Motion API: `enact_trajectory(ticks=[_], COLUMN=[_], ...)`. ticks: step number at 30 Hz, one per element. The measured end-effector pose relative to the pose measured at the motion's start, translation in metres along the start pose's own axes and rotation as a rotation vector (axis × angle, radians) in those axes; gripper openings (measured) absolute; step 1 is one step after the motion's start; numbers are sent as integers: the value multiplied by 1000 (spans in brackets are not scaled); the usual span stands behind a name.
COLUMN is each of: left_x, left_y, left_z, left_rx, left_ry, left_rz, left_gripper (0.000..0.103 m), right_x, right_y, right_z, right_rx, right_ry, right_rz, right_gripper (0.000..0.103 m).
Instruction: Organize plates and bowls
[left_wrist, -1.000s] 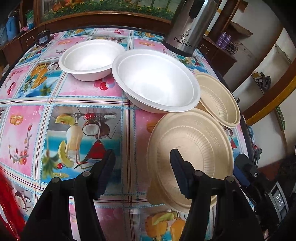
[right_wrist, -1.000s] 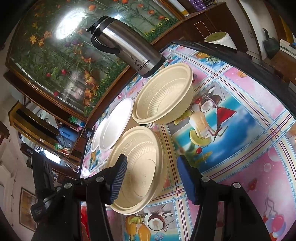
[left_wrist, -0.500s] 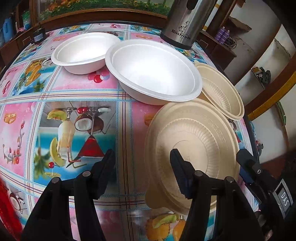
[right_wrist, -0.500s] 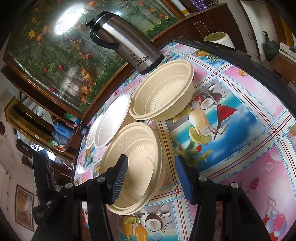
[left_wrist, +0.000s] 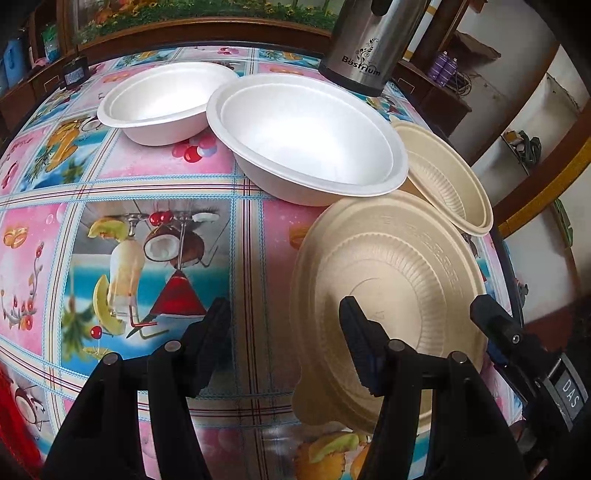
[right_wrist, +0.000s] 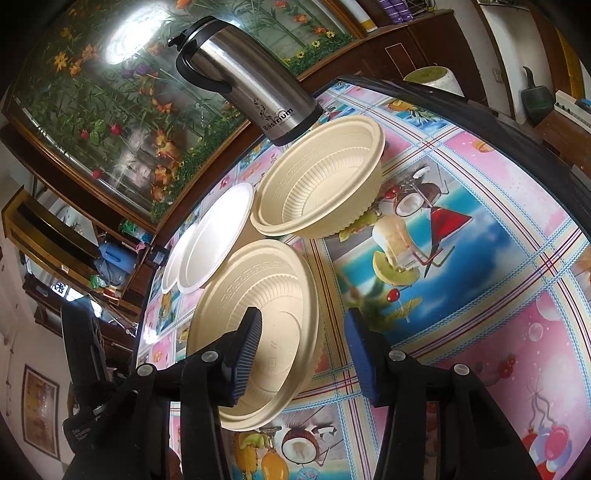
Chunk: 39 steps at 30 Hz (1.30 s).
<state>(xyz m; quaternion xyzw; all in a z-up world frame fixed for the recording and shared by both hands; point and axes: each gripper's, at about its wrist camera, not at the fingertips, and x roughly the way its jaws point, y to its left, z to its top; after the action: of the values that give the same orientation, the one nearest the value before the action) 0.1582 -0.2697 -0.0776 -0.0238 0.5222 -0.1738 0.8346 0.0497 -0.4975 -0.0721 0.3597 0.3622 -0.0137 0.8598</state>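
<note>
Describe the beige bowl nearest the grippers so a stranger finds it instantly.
Start at the steel flask on the fruit-print tablecloth. Four bowls spread in front of it: two white, two beige. Yours is the ribbed beige bowl at the table edge, with the right gripper closing around its rim.

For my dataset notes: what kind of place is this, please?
Probably a home dining or living room: a table with a fruit-print oilcloth, a steel thermos flask, and dark wooden cabinets around.

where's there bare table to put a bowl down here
Bare cloth lies in front of the two white bowls, under the left gripper. In the right wrist view, more lies beyond the right gripper. Crowded: the beige bowls, white bowls and flask cluster together.
</note>
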Motion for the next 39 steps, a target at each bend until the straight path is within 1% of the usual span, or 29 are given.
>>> enact_trajectory(ticks=[7, 10, 12, 16, 17, 19, 20, 21, 22, 24, 25, 26, 28, 31, 35, 39], left_x=[0, 1, 1, 1, 0, 0, 0, 0, 0, 1, 1, 1, 1, 0, -5, -12], left_y=[1, 2, 1, 1, 1, 1, 1, 1, 1, 0, -1, -2, -4, -7, -10, -9], left_z=[0, 0, 0, -2, -2, -2, -2, -2, -2, -2, -3, -3, -5, -9, -15, -23], left_rx=[-4, -4, -1, 4, 5, 4, 3, 3, 3, 6, 9, 12, 17, 27, 42, 60], left_ry=[-15, -17, -18, -23, -26, -28, -30, -31, -30, -22, -20, -18, -13, -11, -11, -13], left_rz=[-1, -3, -2, -6, -9, -16, -18, -22, -33, -55, -63, -67, -76, -72, -60, -41], left_gripper=[59, 59, 59, 59, 58, 49, 47, 43, 35, 27, 24, 23, 16, 14, 14, 14], right_x=[3, 5, 6, 9, 9, 12, 13, 13, 13, 13, 12, 11, 10, 10, 8, 3], right_y=[0, 1, 1, 2, 2, 1, 0, -1, 0, 1, 3, 5, 9, 14, 11, 8], right_z=[-1, -1, -2, -2, -2, -3, -3, -4, -4, -4, -5, -6, -8, -10, -11, -20], right_rx=[-2, -3, -6, -18, -20, -17, -12, -9, -11, -18, -26, -41, -66, -85, -68, -41], right_ry=[4, 7, 9, 11, 13, 25, 31, 33, 31, 30, 28, 20, 4, -6, -5, -6], right_rz=[-12, -22, -31, -46, -50, -58, -59, -61, -66, -63, -61, -62, -79, -86, -73, -60], right_gripper=[48, 46, 43, 31, 26, 20, 20, 20, 20, 21, 20, 15, 13, 13, 11, 11])
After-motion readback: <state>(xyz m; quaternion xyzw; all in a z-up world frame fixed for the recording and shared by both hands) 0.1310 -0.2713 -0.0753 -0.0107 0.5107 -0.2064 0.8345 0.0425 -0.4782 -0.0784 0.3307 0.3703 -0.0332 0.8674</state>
